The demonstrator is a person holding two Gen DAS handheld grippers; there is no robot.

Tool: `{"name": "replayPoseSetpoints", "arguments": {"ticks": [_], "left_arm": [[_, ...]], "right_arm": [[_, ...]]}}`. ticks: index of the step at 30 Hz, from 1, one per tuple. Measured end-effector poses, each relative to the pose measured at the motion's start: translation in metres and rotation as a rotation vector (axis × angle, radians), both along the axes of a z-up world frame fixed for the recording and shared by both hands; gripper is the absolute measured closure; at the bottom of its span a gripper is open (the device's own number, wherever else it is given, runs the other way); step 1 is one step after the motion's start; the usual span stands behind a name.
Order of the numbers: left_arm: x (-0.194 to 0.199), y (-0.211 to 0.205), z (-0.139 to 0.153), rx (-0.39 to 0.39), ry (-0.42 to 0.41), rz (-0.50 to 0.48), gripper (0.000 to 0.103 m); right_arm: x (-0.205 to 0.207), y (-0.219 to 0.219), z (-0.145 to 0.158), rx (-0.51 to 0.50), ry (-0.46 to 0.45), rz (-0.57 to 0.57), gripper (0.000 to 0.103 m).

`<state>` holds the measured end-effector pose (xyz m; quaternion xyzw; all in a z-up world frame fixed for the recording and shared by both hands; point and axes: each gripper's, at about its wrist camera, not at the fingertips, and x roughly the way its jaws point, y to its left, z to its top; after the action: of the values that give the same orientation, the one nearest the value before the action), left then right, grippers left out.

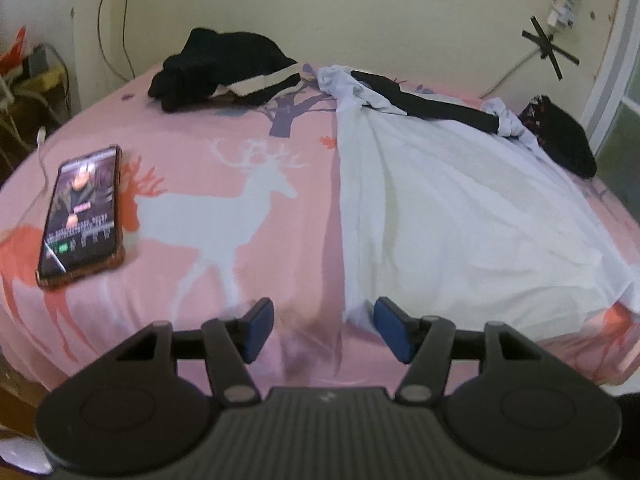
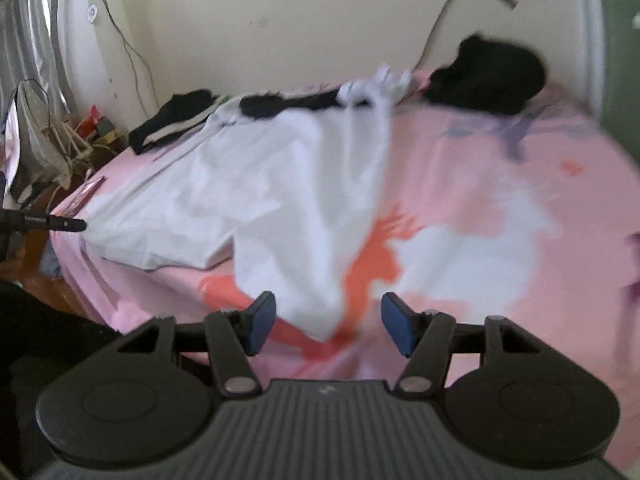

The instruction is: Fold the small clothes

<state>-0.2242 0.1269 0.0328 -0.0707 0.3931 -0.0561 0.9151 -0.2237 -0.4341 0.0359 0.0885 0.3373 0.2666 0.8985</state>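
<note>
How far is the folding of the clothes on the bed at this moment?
Early. The white garment lies spread on the pink bedsheet, still creased; one side seems turned in, but no finished fold shows. Nothing is in hand: the left gripper and right gripper are both open near its lower corners. Still left: folding it, plus the black garment and the dark garment by the wall.

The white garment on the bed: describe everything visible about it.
The white garment is thin, wrinkled cloth spread mostly flat on the pink deer-print bedsheet. It gathers narrow at its far end, where a black strip lies across it. Its near edge has two flaps with a notch between. One near corner lies between the right gripper jaws, unpinched.
</note>
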Motion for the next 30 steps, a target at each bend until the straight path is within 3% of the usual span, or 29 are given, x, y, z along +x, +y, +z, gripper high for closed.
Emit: {"name": "replayPoseSetpoints", "arguments": {"ticks": [2, 3, 5, 7, 8, 11, 14, 18, 20, 23, 24, 25, 26, 27, 28, 29, 30], "left_arm": [[0.001, -0.004, 0.000, -0.014, 0.007, -0.009, 0.046], [0.001, -0.008, 0.000, -0.011, 0.006, -0.020, 0.047], [0.002, -0.018, 0.003, -0.003, -0.003, -0.056, 0.052], [0.006, -0.031, 0.003, 0.020, 0.002, -0.102, 0.090], [0.008, -0.036, 0.004, 0.026, 0.014, -0.110, 0.090], [0.011, -0.028, 0.016, -0.048, 0.013, -0.119, 0.092], [0.015, -0.006, 0.042, -0.155, -0.044, -0.080, 0.092], [0.050, 0.009, 0.072, -0.261, -0.112, -0.039, 0.092], [0.080, 0.007, 0.083, -0.277, -0.131, -0.035, 0.092], [0.138, -0.005, 0.092, -0.238, -0.145, 0.013, 0.091], [0.159, -0.010, 0.094, -0.221, -0.150, 0.044, 0.086], [0.182, -0.015, 0.092, -0.196, -0.157, 0.085, 0.074], [0.200, -0.020, 0.088, -0.161, -0.145, 0.134, 0.064], [0.213, -0.023, 0.083, -0.134, -0.124, 0.171, 0.055], [0.224, -0.025, 0.076, -0.117, -0.094, 0.197, 0.055], [0.228, -0.026, 0.070, -0.117, -0.071, 0.194, 0.055], [0.227, -0.026, 0.064, -0.124, -0.062, 0.174, 0.054]], "right_arm": [[0.005, 0.009, -0.003, 0.028, -0.014, 0.008, 0.047], [0.006, 0.013, -0.002, 0.029, 0.000, 0.029, 0.052], [0.006, 0.016, 0.000, 0.016, 0.009, 0.066, 0.084], [0.004, 0.016, 0.002, 0.012, 0.017, 0.079, 0.095], [0.004, 0.014, 0.005, 0.024, 0.019, 0.087, 0.099], [0.007, 0.005, 0.020, 0.097, -0.014, 0.090, 0.102], [0.024, -0.013, 0.034, 0.173, -0.049, 0.056, 0.102], [0.068, -0.026, 0.046, 0.238, -0.089, 0.008, 0.102], [0.101, -0.024, 0.051, 0.245, -0.109, -0.004, 0.102], [0.163, -0.008, 0.055, 0.241, -0.124, -0.030, 0.102], [0.183, 0.000, 0.056, 0.237, -0.131, -0.050, 0.101], [0.206, 0.007, 0.056, 0.228, -0.136, -0.088, 0.100], [0.227, 0.013, 0.054, 0.210, -0.136, -0.145, 0.090], [0.242, 0.020, 0.052, 0.184, -0.129, -0.199, 0.075], [0.251, 0.023, 0.050, 0.160, -0.118, -0.228, 0.037], [0.253, 0.022, 0.048, 0.149, -0.116, -0.247, 0.028], [0.248, 0.022, 0.046, 0.152, -0.130, -0.238, 0.028]]}}
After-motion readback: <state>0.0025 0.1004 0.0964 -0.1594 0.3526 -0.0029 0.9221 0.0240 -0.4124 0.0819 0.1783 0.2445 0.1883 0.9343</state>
